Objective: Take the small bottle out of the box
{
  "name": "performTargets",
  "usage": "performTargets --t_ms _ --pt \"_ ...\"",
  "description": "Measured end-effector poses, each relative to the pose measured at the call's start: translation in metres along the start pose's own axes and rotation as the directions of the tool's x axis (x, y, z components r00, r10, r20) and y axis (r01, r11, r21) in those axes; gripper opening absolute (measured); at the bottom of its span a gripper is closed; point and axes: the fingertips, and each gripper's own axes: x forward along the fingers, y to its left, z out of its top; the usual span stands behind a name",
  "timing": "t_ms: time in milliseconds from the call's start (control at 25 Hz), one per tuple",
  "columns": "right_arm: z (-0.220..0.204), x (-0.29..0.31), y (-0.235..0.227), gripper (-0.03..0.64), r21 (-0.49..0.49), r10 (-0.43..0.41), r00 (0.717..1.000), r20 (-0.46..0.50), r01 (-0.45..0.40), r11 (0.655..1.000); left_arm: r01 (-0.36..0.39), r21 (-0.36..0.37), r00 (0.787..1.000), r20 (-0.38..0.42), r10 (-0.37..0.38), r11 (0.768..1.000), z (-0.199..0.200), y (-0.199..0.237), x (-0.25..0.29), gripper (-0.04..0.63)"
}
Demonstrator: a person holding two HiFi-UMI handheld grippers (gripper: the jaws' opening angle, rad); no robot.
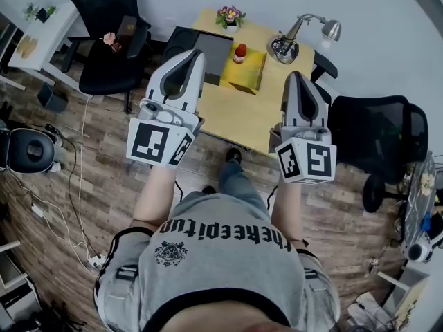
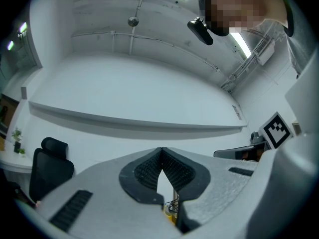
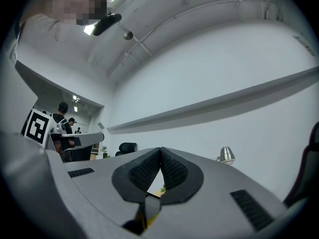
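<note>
The small clear bottle with a red cap (image 1: 240,52) stands at the far left corner of the open yellow cardboard box (image 1: 246,73). It looks upright, its long axis vertical and its cap up. The box rests on a light yellow wooden table (image 1: 228,113). Just to its left is a dark grey flat case (image 1: 210,52). Behind it are a small pot of pink flowers (image 1: 230,17) and a silver desk lamp (image 1: 306,28).

The table stands against a white wall on a brown wood-plank floor (image 1: 90,185), with black office chairs (image 1: 107,40) on either side.

The left gripper (image 1: 197,54) and the right gripper (image 1: 293,76) are held over the table's near edge, apart from the box. Each has its jaws pressed together at the tips, with nothing between them.

Only the head view shows the bottle and the box. The left gripper (image 2: 162,149) view looks up at the wall, a ledge and ceiling lights. The right gripper (image 3: 160,149) view shows the lamp head and people far off at its left.
</note>
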Motion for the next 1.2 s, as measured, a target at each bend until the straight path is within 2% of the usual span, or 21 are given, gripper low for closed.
performTargets --t_ms 840,1200 --pt "-0.016 0.107 -0.078 0.002 0.015 0.119 0.993 -0.012 -0.119 0.993 -0.098 0.03 0.995 0.008 0.098 0.995 -0.027 0.022 0.113 0.003" --pt "-0.046 0.137 -0.093 0.002 0.041 0.18 0.981 -0.066 -0.178 0.983 -0.131 0.023 0.991 -0.033 0.132 0.991 -0.058 0.025 0.138 0.003"
